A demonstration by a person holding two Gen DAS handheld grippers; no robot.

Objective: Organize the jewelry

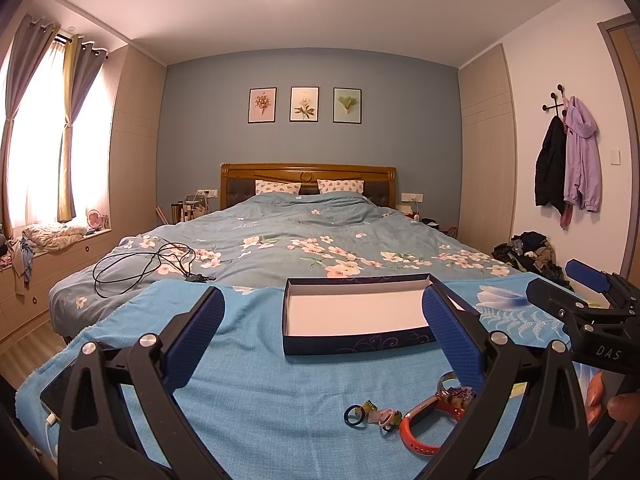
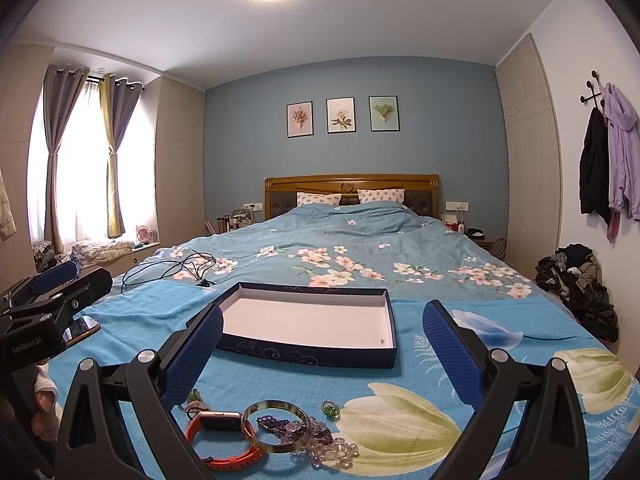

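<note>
The left gripper (image 1: pixel 322 336) has its two blue padded fingers (image 1: pixel 195 336) spread wide apart, holding nothing, hovering above a blue towel (image 1: pixel 248 400) laid over the foot of a bed. Just under and beside its right finger lies a small heap of jewelry: an orange watch (image 1: pixel 420 424), a dark ring (image 1: pixel 354 415), a green and pink trinket (image 1: pixel 386 417) beside the ring, and purple beads (image 1: pixel 460 394) partly hidden by the finger. Beyond the fingertips, between them and slightly toward the right finger, sits a shallow dark blue box (image 1: pixel 356 342) with a bare white floor.

The right gripper (image 2: pixel 322 354) also has its fingers (image 2: pixel 452 354) held wide apart and grips nothing. Close in front of it, nearer its left finger, lie the orange watch (image 2: pixel 224 444), a striped bangle (image 2: pixel 276 424) resting on a string of purple and clear beads (image 2: pixel 320 446), and a small green ring (image 2: pixel 330 409) a little apart toward the right finger. Ahead of the fingertips lies the open box (image 2: pixel 308 350), touching nothing else.

A phone (image 2: pixel 82 328) lies on the towel beyond the left finger. Farther off, a black cable (image 2: pixel 172 270) is coiled on the flowered bedspread (image 2: pixel 360 248).
</note>
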